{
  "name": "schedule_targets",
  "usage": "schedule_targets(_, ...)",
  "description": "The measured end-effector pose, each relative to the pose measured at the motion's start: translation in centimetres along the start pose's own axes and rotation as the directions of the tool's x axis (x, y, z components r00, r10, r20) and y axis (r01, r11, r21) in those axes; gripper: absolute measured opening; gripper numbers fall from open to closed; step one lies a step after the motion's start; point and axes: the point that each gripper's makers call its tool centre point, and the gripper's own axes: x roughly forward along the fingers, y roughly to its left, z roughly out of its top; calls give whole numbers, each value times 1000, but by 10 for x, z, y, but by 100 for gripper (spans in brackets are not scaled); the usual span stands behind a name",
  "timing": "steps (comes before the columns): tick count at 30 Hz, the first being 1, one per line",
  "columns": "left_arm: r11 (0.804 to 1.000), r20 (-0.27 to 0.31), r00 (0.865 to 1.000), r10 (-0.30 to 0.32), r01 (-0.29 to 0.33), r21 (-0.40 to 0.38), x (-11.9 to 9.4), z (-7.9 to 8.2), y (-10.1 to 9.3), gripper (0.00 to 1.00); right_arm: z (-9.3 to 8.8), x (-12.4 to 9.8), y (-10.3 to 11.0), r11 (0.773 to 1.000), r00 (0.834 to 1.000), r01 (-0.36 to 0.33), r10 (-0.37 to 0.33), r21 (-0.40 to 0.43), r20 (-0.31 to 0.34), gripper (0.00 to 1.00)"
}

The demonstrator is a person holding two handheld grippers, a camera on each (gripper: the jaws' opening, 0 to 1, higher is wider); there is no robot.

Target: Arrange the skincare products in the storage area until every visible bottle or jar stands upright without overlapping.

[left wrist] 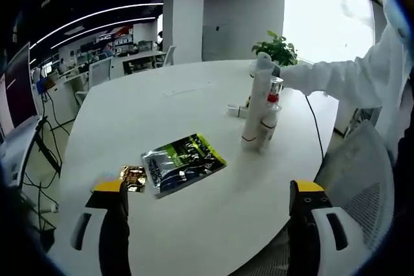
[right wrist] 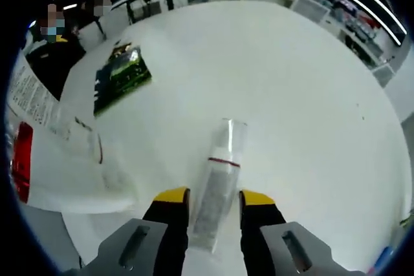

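In the right gripper view, a clear tube (right wrist: 217, 189) is clamped by the right gripper (right wrist: 213, 206). In the left gripper view, upright bottles (left wrist: 261, 109) are seen at two o'clock beyond the left gripper (left wrist: 210, 193), whose jaws are held wide apart.

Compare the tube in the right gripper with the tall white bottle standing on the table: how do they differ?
The clear tube lies between the right gripper's jaws, pointing out over the table; the tall white bottle stands upright on it, free of either gripper. The tube is see-through with a thin red band; the bottle is opaque white. Both are slim and long.
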Motion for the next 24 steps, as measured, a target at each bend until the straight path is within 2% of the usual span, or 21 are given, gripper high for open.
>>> schedule_targets(6, 1000, 6, 1000, 12, -12, -9, -1, -1, 2, 98, 0, 0, 0, 1000, 1000, -1, 0, 6, 5, 22)
schedule_targets(9, 1000, 5, 1000, 12, -12, -12, -1, -3, 1, 98, 0, 0, 0, 1000, 1000, 3, -3, 13, 8, 17)
schedule_targets(12, 1000, 7, 1000, 4, -4, -13, 0, -3, -3, 98, -1, -1, 0, 1000, 1000, 6, -7, 25, 17, 16)
schedule_targets(20, 1000, 20, 1000, -3, 3, -11, -1, 1, -7, 97, -2, -2, 0, 996, 997, 9, -16, 93, 79, 14)
schedule_targets(24, 1000, 19, 1000, -13, 13, -17, 1, 0, -9, 97, -4, -4, 1, 985, 993, -18, -3, 173, 122, 14)
